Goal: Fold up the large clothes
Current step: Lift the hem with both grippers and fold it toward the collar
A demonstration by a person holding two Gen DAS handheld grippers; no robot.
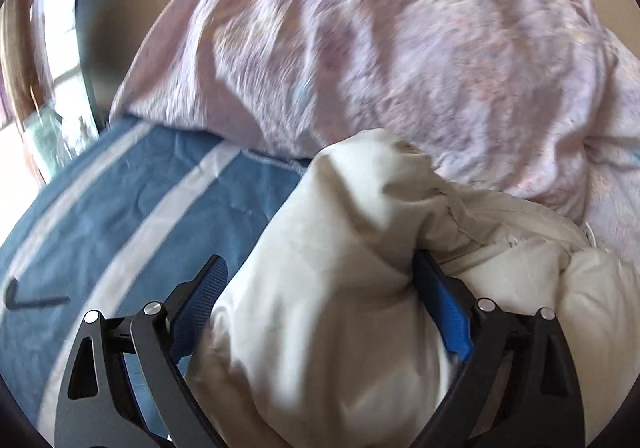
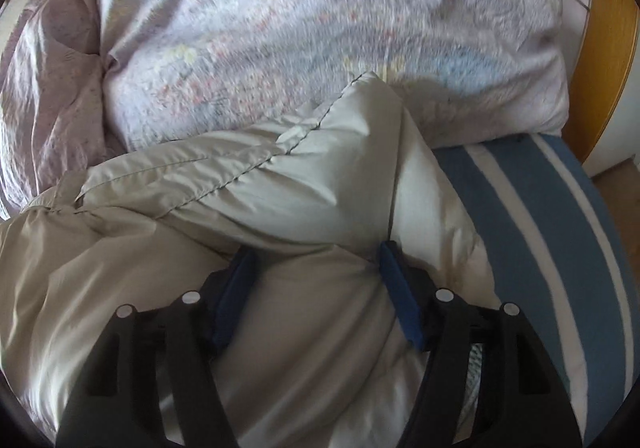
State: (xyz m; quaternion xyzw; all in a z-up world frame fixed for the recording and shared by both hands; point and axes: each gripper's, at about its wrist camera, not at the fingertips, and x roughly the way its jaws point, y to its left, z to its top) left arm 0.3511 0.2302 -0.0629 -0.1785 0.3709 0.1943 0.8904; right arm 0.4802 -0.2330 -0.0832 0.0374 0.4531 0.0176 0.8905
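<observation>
Now straddling the cream puffer jacket [image 1: 360, 200] loosely with the left claw [image 1: 320, 268] spread wide, pinching its fold in the half-closed right claw [image 2: 316, 252], length running between both.

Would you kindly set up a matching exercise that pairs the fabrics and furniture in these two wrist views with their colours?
Things:
1. padded jacket
2. crumpled duvet
3. bed sheet
4. wooden bed frame

Colours:
A. pale pink with a faint flowery print
B. orange-brown
C. cream, with a line of dark stitching
D. blue with white stripes

Pairs: 1-C, 2-A, 3-D, 4-B
</observation>
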